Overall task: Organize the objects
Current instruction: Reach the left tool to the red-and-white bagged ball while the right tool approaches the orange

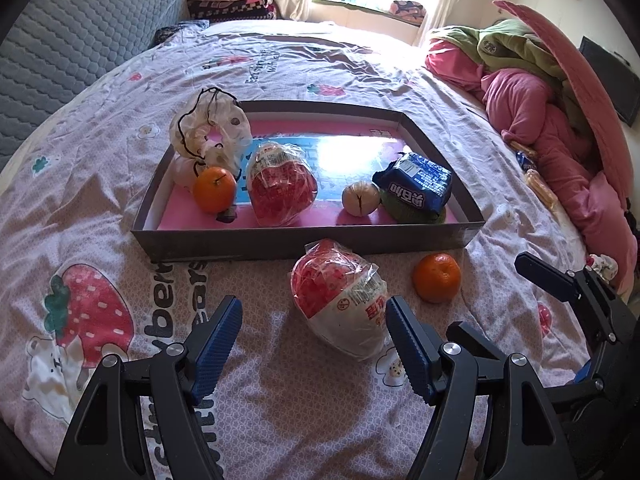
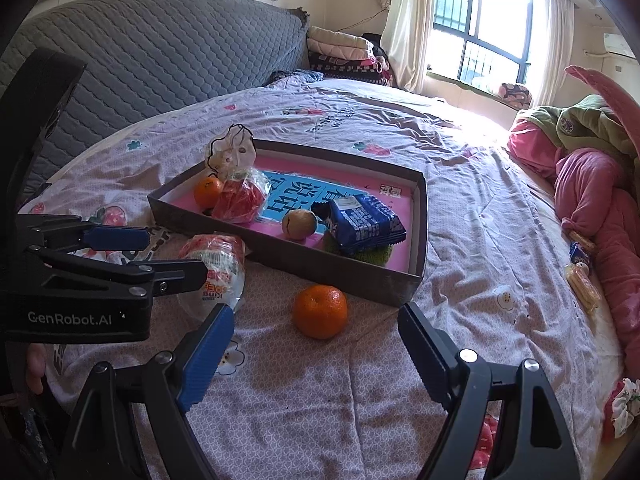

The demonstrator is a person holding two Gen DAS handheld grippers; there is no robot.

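Right gripper [image 2: 316, 344] sat at lower frame, jaws spread wide, nothing between them; a loose orange [image 2: 320, 311] lay just above on the bedsheet [image 2: 460, 208]. At centre, the tray [image 2: 288, 255] held a blue packet [image 2: 362, 222]. Left gripper [image 2: 164, 256] entered mid-left beside a wrapped red-and-white package [image 2: 220, 268].

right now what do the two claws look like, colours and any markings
Both are alike: matte black angular frames with silver round pivot bolts, and two fingers faced with ridged blue pads. The left claw shows its blue pads clearly; from the right wrist view its side carries white "GenRobot.AI" lettering. The right claw has one blue pad visible; the other finger looks black from behind. No cables or sleeves visible.
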